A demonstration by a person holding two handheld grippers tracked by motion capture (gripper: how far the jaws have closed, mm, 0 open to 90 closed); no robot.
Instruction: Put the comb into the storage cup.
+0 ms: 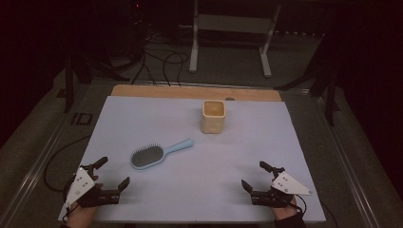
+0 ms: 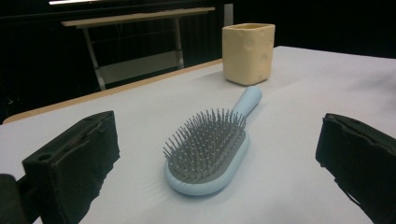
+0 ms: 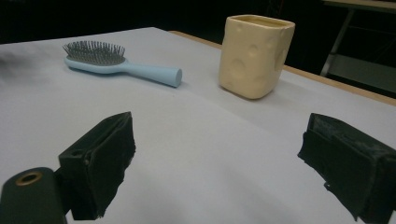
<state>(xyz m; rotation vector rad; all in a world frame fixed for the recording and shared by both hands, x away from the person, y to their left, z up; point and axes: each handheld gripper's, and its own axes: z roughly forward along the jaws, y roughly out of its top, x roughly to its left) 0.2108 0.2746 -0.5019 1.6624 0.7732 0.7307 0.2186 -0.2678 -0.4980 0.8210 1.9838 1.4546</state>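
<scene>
A light-blue hairbrush [image 1: 154,154] lies bristles-up on the pale sheet covering the counter [image 1: 190,190], left of the middle, its handle angled toward a cream, square-sided cup [image 1: 213,117] that stands upright near the far edge, well apart from the brush. The left gripper [image 1: 113,173] sits at the near left corner, its 2 jaws spread wide with nothing between them, pointed toward the brush head; in the left gripper view the brush [image 2: 210,149] lies between the 2 black jaws but farther off, untouched, and the cup [image 2: 248,53] stands beyond the handle tip. The right gripper [image 1: 254,174] rests at the near right, jaws likewise wide and empty; its own view shows the brush [image 3: 119,63] off to the left and the cup [image 3: 254,56] ahead, with shallow round dimples on its walls. Much is hard to read: the room is dim, the space beyond the counter falls into near black, and only a pale metal frame [image 1: 230,33] and some cables on the floor stand out there. The inside of the cup is too shadowed to tell what it holds. The person's hands are cut off by the bottom edge of the high view, and in both gripper views the outer jaws run out of the picture at the right, so their full shape cannot be seen
</scene>
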